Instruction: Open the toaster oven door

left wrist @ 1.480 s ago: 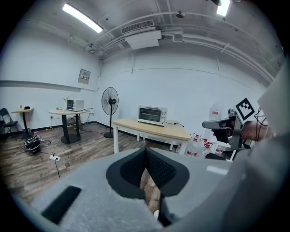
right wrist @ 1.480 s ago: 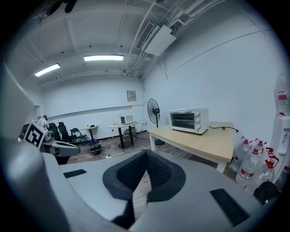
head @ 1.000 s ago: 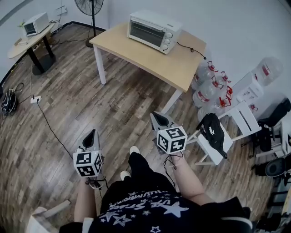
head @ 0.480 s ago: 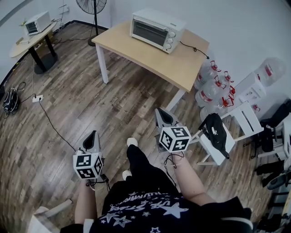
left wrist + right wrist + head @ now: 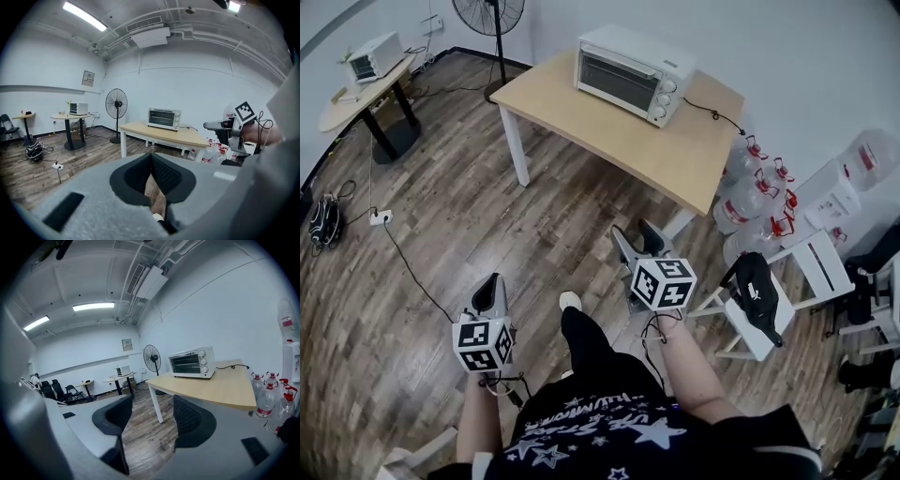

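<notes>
The right gripper's [image 5: 150,416] jaws are opening, with only the wood floor [image 5: 145,437] showing between them. The left gripper's [image 5: 151,161] jaws are together at the tips, holding nothing.

In the head view both grippers sit low in the frame, the left gripper [image 5: 490,286] at lower left and the right gripper [image 5: 636,234] near the middle. Both are over the floor and well apart from the tabletop [image 5: 619,131].

The toaster oven [image 5: 633,73] stands at the far end of the tabletop, at the top centre of the frame, with its door [image 5: 614,70] closed. In the right gripper view the oven [image 5: 191,363] lies right of centre, above the jaws.

A fan [image 5: 494,14] stands at upper left of the table. Water bottles [image 5: 750,202] cluster at the right.
</notes>
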### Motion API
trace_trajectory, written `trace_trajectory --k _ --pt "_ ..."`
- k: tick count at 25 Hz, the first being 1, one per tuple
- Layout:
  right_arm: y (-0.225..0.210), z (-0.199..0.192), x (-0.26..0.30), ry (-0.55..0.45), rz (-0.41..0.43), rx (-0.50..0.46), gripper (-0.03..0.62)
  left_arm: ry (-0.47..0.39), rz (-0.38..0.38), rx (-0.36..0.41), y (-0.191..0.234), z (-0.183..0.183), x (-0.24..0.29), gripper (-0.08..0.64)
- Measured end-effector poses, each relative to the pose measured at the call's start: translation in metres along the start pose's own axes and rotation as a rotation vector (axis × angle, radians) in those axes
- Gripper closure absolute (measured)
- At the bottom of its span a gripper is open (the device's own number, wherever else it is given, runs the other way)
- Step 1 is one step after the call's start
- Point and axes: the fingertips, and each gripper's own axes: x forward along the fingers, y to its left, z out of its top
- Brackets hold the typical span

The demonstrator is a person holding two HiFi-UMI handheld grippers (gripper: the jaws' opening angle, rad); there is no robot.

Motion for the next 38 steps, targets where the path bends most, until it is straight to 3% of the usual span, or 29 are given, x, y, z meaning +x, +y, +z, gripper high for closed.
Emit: trace_trajectory --k 13,21,31,38 --pt "-0.077 0.066 0.156 0.001 -0.044 0.045 0.319 -0.013 -0.009 0.015 0.046 0.088 0.16 0.541" --pt "-0.136 0.102 0.238 -0.019 -0.05 0.108 0.319 -0.051 -0.019 0.044 0.053 0.145 0.259 0.541" --pt "-0.18 0.138 0.282 -0.037 -0.09 0.167 0.321 -0.058 -0.072 0.091 0.056 0.194 0.335 0.541" --pt "-0.219 0.161 0.304 -0.062 -0.187 0.223 0.321 -0.074 -0.175 0.138 0.053 0.23 0.41 0.541"
